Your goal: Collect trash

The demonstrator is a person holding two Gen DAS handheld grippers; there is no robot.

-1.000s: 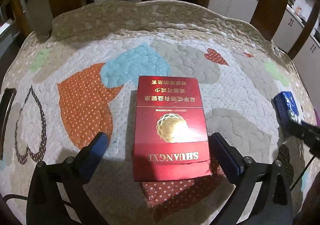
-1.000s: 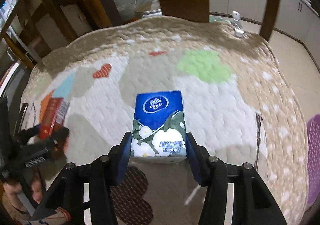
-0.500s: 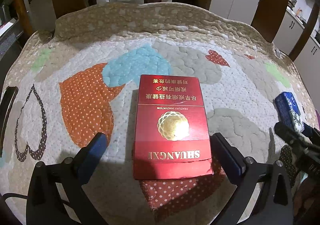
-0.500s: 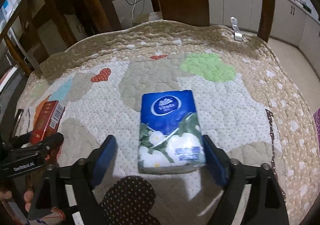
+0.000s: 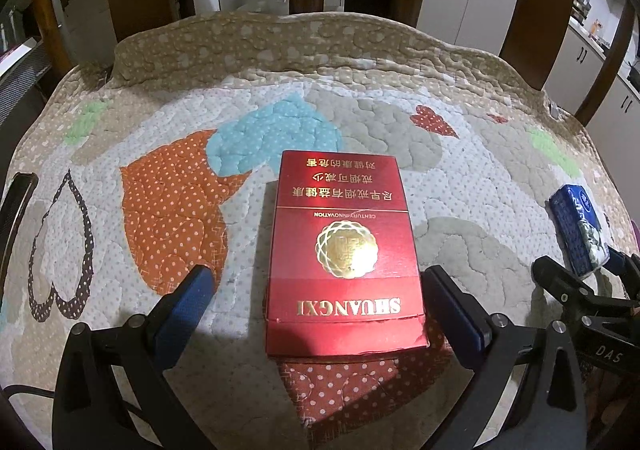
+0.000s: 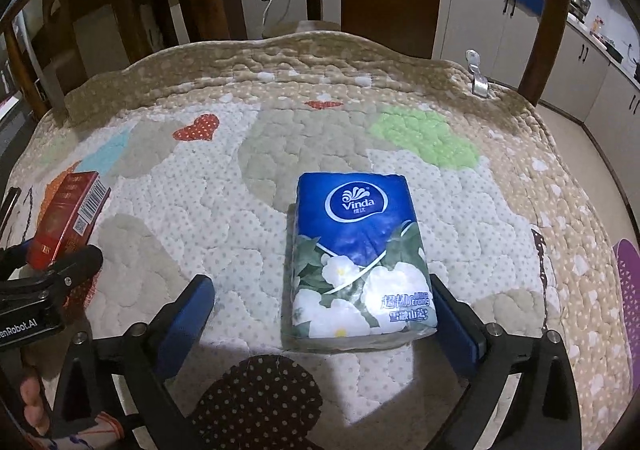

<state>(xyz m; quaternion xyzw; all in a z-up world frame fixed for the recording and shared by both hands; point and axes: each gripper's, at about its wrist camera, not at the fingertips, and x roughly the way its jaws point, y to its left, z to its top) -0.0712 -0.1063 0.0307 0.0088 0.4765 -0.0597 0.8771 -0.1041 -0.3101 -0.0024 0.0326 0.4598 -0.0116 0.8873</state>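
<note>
Since the earlier view, the right gripper [image 6: 320, 314] has let go of the tissue pack [image 6: 358, 256]: its jaws have just been opening and now stand spread wide, with the pack lying flat between them, a clear gap on the left side and the right pad just beside the pack's edge; whether that pad touches it cannot be told. Blue wrapping with white flowers covers the pack, which rests on the quilted cover [image 6: 240, 210] patterned with hearts and coloured patches. From the left wrist view, the left gripper [image 5: 316, 306] is likewise spread, both blue pads standing apart from the red cigarette box [image 5: 344, 262], which lies flat on the same cover between them, its gold emblem facing up; box and gripper sit as they did a second ago. The two items lie well apart, the box toward the left edge of the cover and the pack toward the right. A metal clip [image 6: 478, 80] sits at the far right edge of the cover. Dark wooden chair backs [image 5: 548, 6] rise behind it.
</note>
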